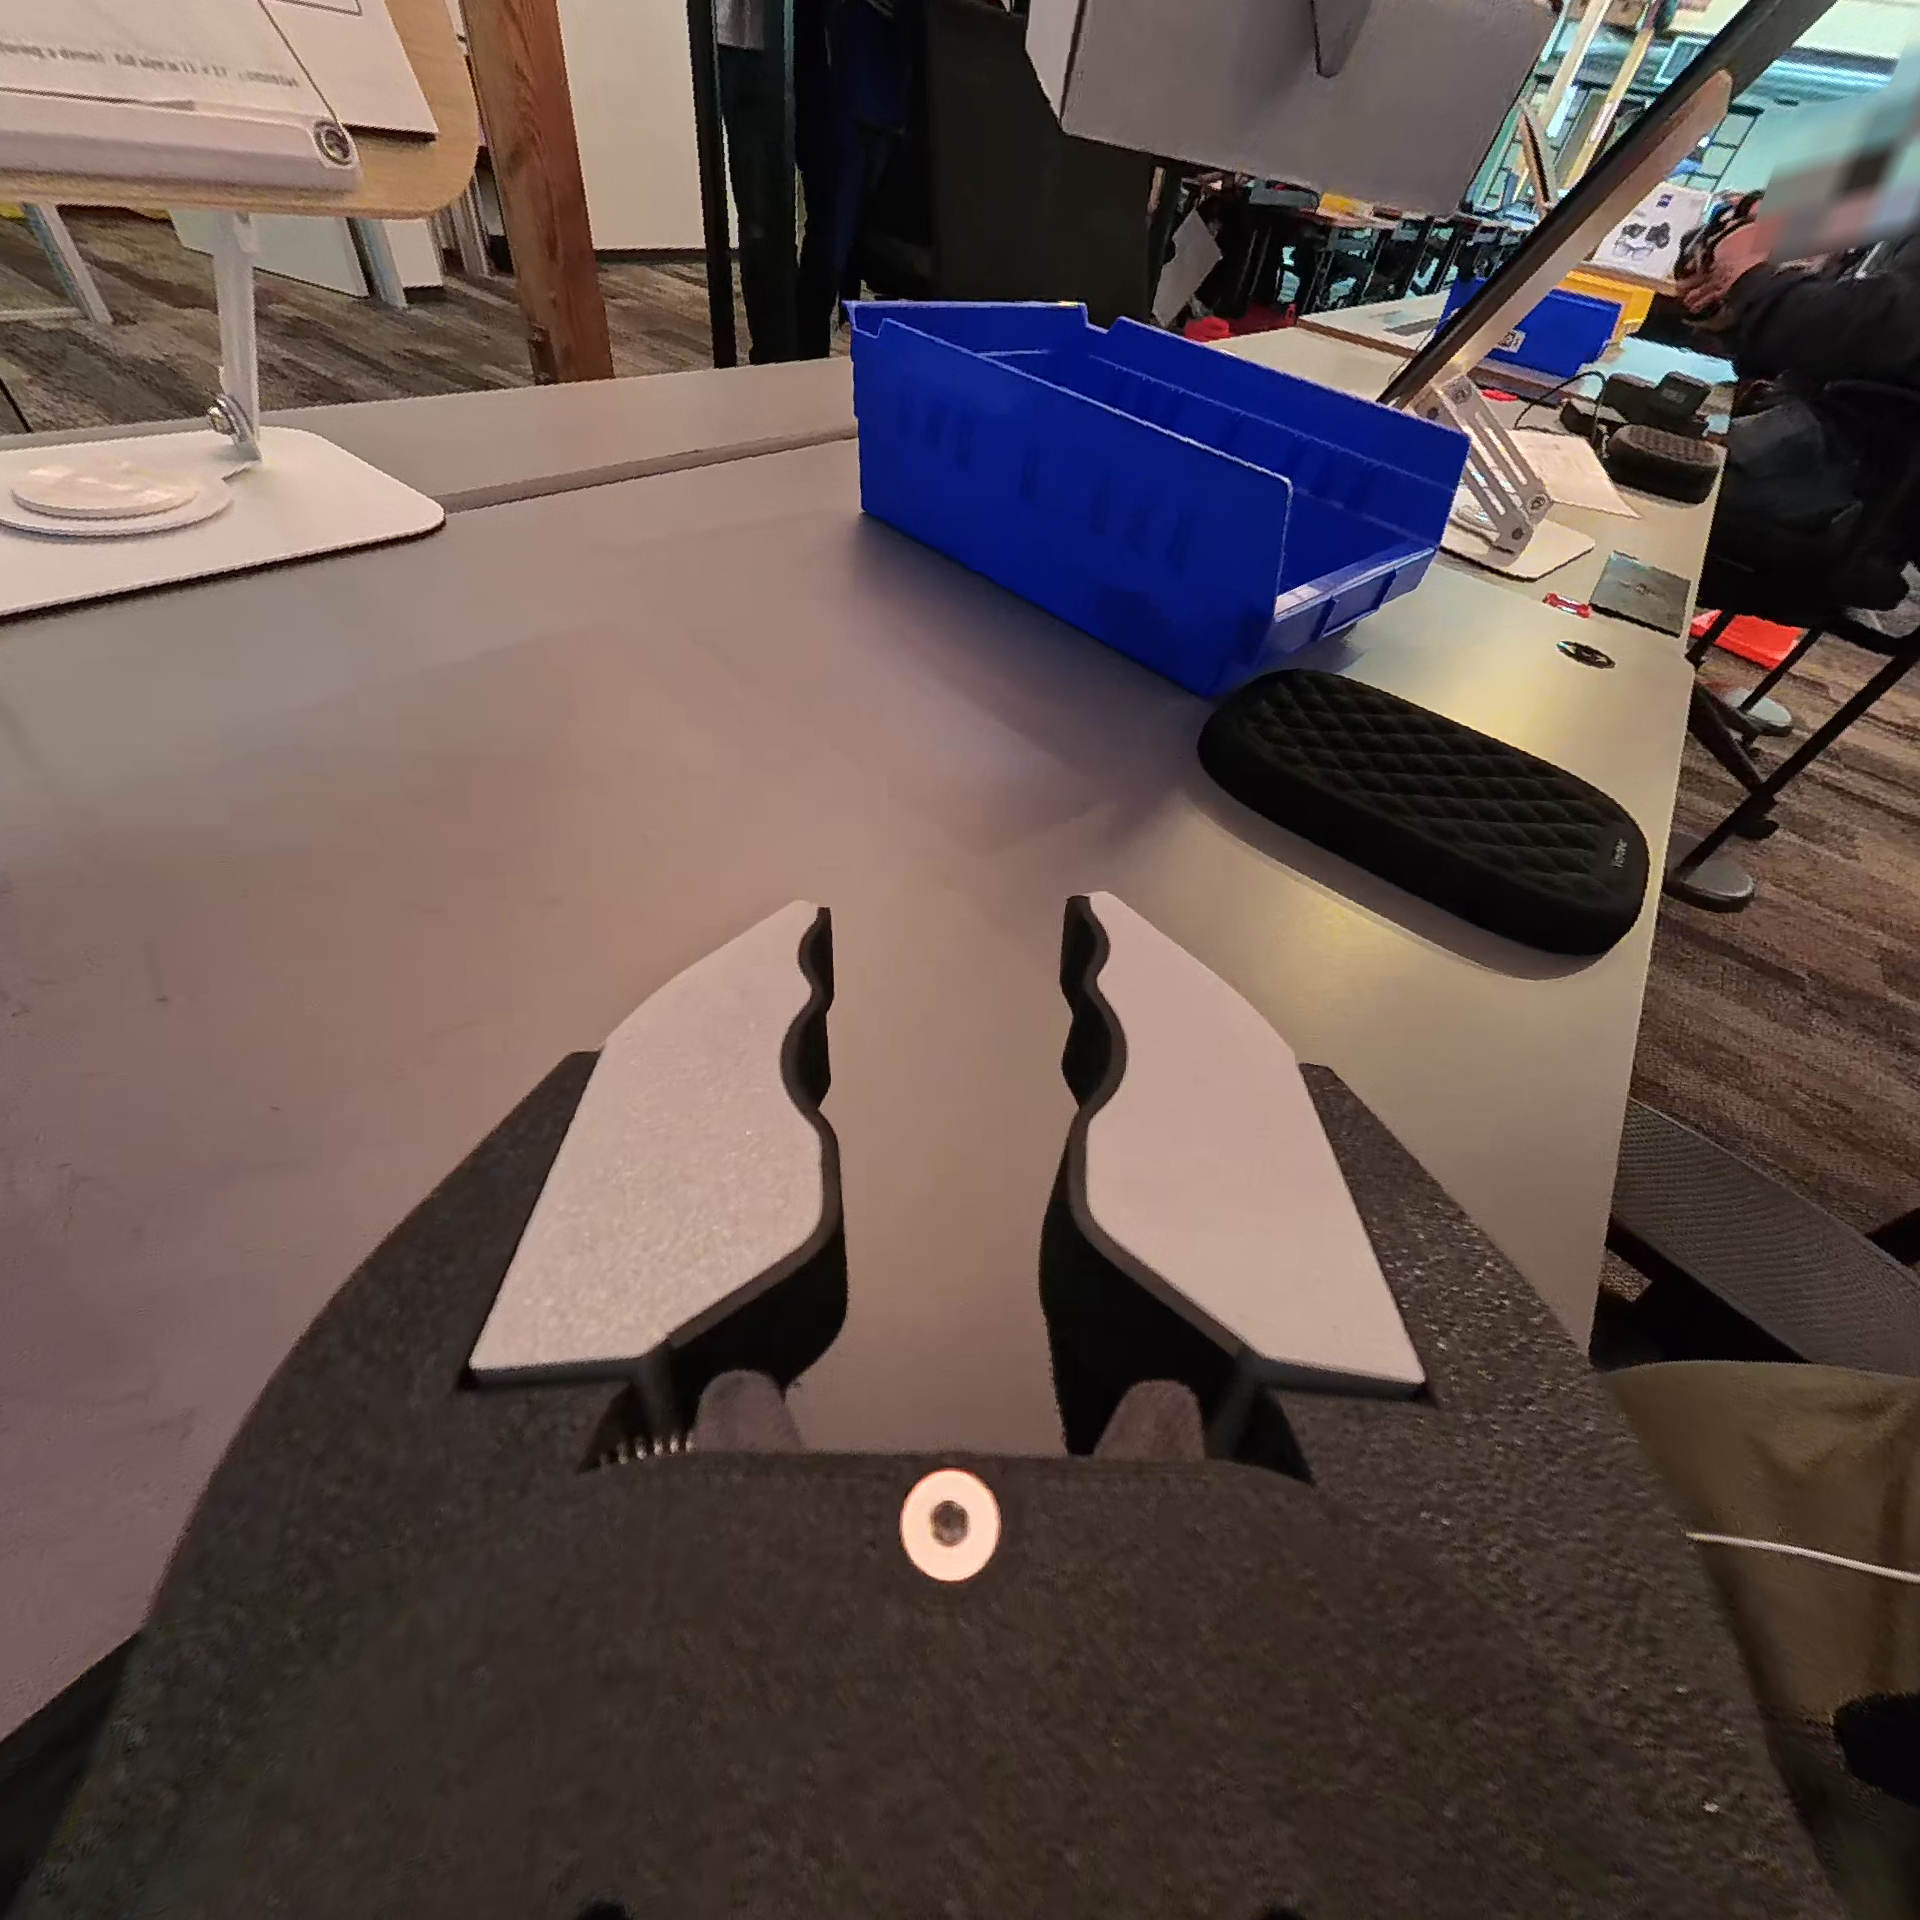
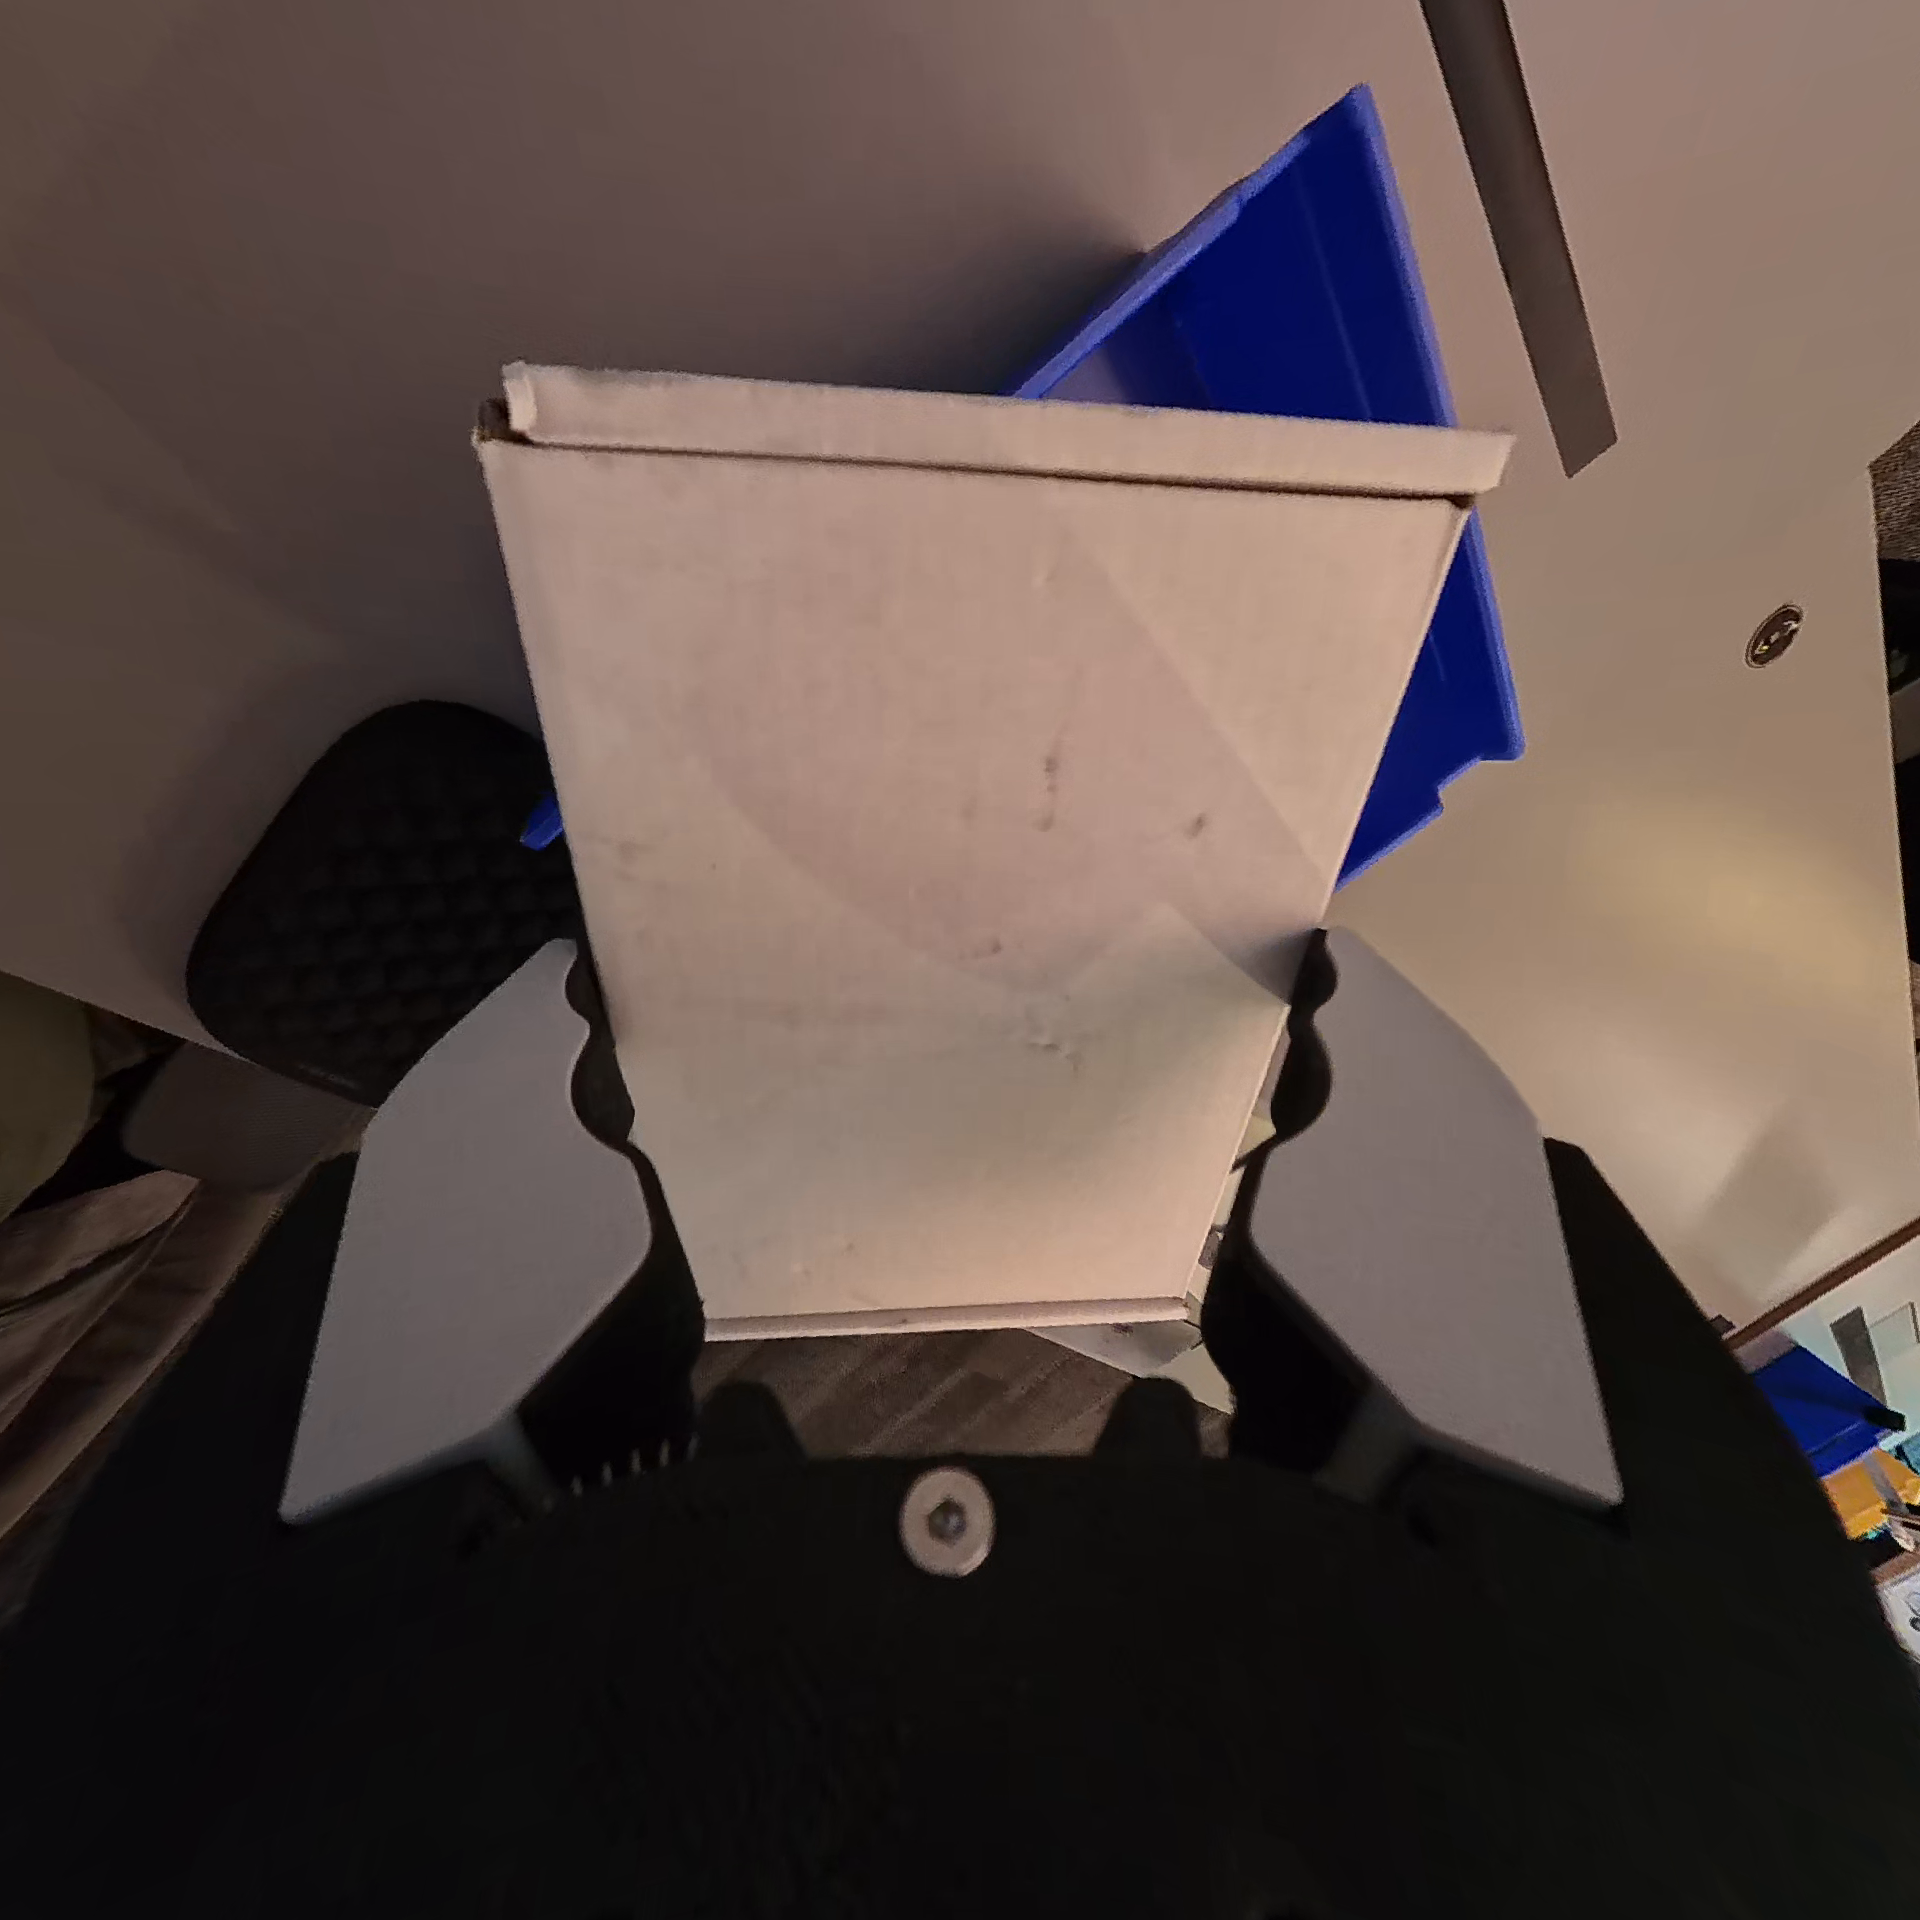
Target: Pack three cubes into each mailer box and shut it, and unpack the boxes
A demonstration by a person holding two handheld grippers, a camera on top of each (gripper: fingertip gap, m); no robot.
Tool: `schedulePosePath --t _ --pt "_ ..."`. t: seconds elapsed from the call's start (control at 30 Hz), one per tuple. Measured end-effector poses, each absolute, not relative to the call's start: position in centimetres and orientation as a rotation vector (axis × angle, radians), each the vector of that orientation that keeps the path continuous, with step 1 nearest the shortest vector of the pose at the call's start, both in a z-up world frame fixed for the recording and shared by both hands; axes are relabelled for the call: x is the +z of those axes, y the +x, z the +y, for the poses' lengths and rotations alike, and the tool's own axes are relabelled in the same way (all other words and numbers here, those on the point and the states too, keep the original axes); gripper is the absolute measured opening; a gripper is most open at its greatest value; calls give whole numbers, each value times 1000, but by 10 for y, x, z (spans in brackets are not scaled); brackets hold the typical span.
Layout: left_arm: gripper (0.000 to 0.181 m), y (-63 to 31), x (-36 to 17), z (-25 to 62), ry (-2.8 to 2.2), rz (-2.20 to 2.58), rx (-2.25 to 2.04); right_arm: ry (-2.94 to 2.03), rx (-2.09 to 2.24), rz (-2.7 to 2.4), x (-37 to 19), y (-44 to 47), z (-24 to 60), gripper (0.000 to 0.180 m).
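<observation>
Two grippers are in use. Left gripper (image 1: pixel 945 914) is held low over the grey desk (image 1: pixel 520 831), its jaws parted with bare desk between them and nothing grasped. Just beyond and to its right, near the desk edge, lies a black quilted pad (image 1: pixel 1423 805). Beyond the pad stands a blue plastic bin (image 1: pixel 1091 488), set at an angle on the desk; its contents cannot be seen from the left wrist view. Further left, a white stand base (image 1: pixel 208 520) rests on the desk and carries a white board with printed matter. At the upper right of the left wrist view, the underside of a pale cardboard box (image 1: pixel 1278 94) shows, raised above the bin.

Right gripper (image 2: pixel 951 951) is clenched on the mailer box (image 2: pixel 977 831), its jaws pressing the two opposite side edges at the near end. The box is shut, its lid flap folded over the far edge, and it is held clear of the desk. Below and behind the box, the blue bin shows on its right, with the black pad on its left. No cubes are visible in either view.
</observation>
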State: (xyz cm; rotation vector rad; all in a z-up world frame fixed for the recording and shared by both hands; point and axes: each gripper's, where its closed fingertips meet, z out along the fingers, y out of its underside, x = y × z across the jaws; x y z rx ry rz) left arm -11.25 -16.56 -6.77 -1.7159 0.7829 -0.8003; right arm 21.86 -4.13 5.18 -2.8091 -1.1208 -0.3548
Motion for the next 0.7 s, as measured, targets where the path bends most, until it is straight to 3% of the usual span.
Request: schedulePosePath --t 0.53,0.7 --pt "42 -111 -68 -169 -1712 791 -816 -2764 -353 -1244 46 234 -31 124" --pt "42 -109 -70 -171 -1711 809 -804 -2729 -345 -1377 5 277 1 124"
